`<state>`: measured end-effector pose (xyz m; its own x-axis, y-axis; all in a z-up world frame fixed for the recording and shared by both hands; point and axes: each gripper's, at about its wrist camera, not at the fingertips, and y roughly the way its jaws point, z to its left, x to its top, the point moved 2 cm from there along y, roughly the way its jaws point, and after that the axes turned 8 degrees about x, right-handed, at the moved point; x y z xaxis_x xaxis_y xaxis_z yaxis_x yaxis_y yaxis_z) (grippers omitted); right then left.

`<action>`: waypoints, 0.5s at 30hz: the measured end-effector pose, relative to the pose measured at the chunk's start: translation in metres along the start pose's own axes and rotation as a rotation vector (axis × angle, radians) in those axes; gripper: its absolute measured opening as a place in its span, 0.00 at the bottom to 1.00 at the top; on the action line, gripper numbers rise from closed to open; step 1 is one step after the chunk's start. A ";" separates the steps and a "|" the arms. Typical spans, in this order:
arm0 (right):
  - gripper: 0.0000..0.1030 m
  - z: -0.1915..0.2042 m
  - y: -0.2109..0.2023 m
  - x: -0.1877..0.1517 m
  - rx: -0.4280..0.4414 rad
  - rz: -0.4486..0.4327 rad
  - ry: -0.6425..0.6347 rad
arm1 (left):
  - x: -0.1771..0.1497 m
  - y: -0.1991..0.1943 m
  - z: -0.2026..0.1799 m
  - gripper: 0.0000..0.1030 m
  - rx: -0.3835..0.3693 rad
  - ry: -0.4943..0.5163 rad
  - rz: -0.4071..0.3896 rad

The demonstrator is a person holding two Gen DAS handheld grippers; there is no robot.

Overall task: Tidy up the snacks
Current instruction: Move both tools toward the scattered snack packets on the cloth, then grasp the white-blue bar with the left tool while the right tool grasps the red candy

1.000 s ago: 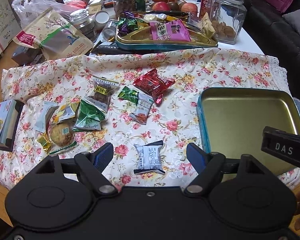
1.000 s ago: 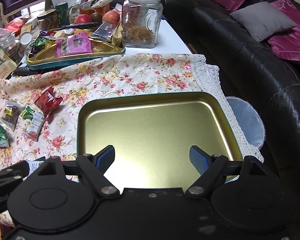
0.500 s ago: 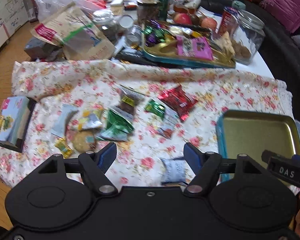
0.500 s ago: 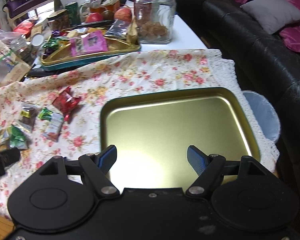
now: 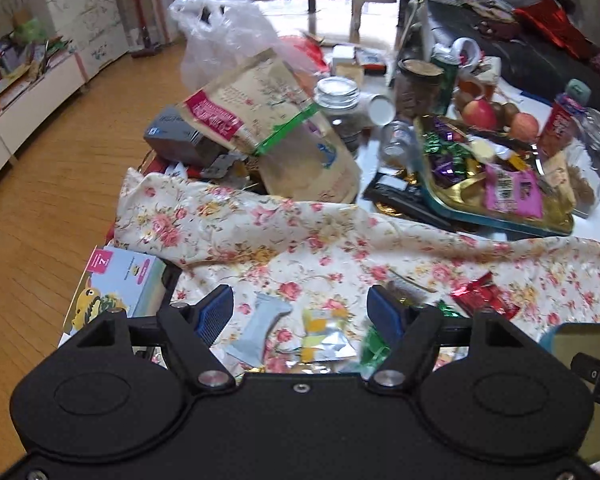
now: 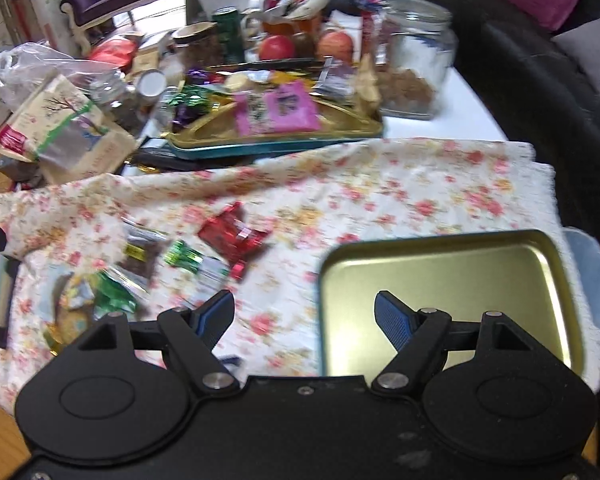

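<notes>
Several small snack packets lie on a floral cloth (image 5: 300,236). My left gripper (image 5: 302,312) is open above a pale blue packet (image 5: 260,330) and a silver-yellow packet (image 5: 324,338), holding nothing; a red packet (image 5: 482,298) lies to its right. In the right wrist view my right gripper (image 6: 304,316) is open and holds nothing, over the cloth at the left edge of an empty gold tin tray (image 6: 444,292). The red packet (image 6: 232,236), a brown packet (image 6: 140,258) and green packets (image 6: 114,296) lie to the gripper's upper left.
A second gold tray (image 5: 496,196) full of sweets stands behind the cloth, with a glass jar (image 6: 416,56), apples (image 6: 278,46), a paper pouch (image 5: 276,128) and a plastic bag (image 5: 220,32). A picture book (image 5: 118,290) lies at the cloth's left edge. A black sofa (image 6: 556,120) borders the right.
Both grippers swung left and rose a little. The left now looks over the left packets instead of the white-blue packet. The right shifted off the empty tray's middle to its left edge.
</notes>
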<state>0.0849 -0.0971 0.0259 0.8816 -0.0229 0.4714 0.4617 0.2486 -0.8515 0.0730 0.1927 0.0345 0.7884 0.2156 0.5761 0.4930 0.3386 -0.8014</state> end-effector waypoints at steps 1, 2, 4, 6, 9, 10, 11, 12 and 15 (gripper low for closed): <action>0.78 0.006 0.006 0.005 0.015 0.006 -0.014 | 0.003 0.003 0.004 0.72 0.010 0.000 0.011; 0.78 0.012 0.013 0.011 0.026 0.015 -0.038 | 0.005 0.007 0.007 0.72 0.019 -0.007 0.024; 0.78 0.023 0.026 0.022 0.035 0.022 -0.082 | 0.006 0.015 0.013 0.72 0.026 -0.026 0.042; 0.78 0.031 0.039 0.030 0.049 0.018 -0.103 | 0.005 0.023 0.016 0.72 0.005 -0.035 0.070; 0.78 0.036 0.065 0.045 0.065 0.029 -0.071 | 0.003 0.033 0.018 0.72 -0.029 -0.051 0.101; 0.78 0.036 0.075 0.050 0.062 0.049 -0.058 | 0.002 0.035 0.018 0.72 -0.030 -0.056 0.107; 0.78 0.036 0.084 0.054 0.062 0.067 -0.048 | 0.001 0.041 0.019 0.72 -0.040 -0.063 0.120; 0.78 0.034 0.094 0.058 0.069 0.081 -0.039 | 0.000 0.043 0.019 0.72 -0.045 -0.064 0.132; 0.78 0.029 0.114 0.063 0.066 0.101 -0.040 | -0.004 0.056 0.020 0.72 -0.092 -0.081 0.190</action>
<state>0.1903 -0.0419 -0.0352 0.9181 0.0441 0.3938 0.3621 0.3105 -0.8789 0.0900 0.2285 -0.0093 0.8402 0.3418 0.4211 0.3726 0.2003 -0.9061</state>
